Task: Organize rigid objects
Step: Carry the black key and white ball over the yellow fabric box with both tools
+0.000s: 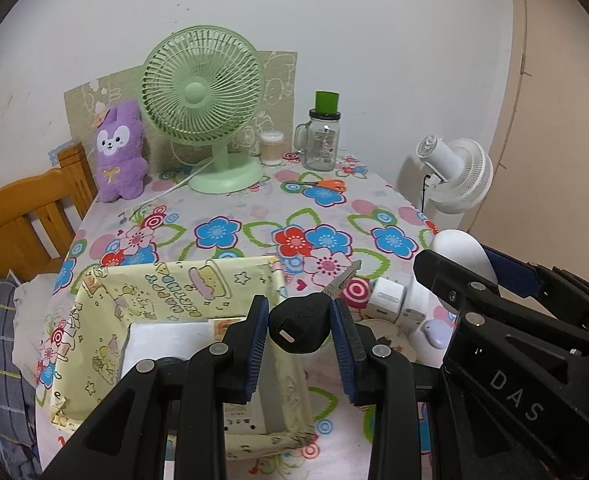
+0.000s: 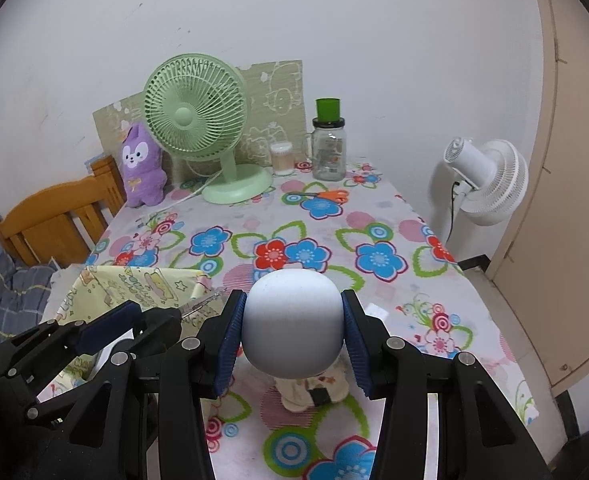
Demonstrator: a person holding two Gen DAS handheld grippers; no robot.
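Currently left hand-held gripper (image 1: 299,332) pinching black key head; key (image 1: 300,322) clamped between blue pads, metal blade pointing forward and right, held above right edge of yellow patterned box (image 1: 106,312). Right hand-held gripper (image 2: 293,326) pinching white rounded object (image 2: 292,320), lifted above flowered bench (image 2: 374,240). Small cream item (image 2: 314,394) on bench directly beneath it. White charger (image 1: 390,300) just right of left hand-held gripper. Orange scissors (image 2: 324,195), green fan (image 2: 198,120) far ahead.

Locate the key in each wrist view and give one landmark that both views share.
Left wrist: key at lower centre, black head clamped in the left tongs.
Right wrist: key at lower left, blade pointing up-right over the yellow box.
Shared landmark: green fan.
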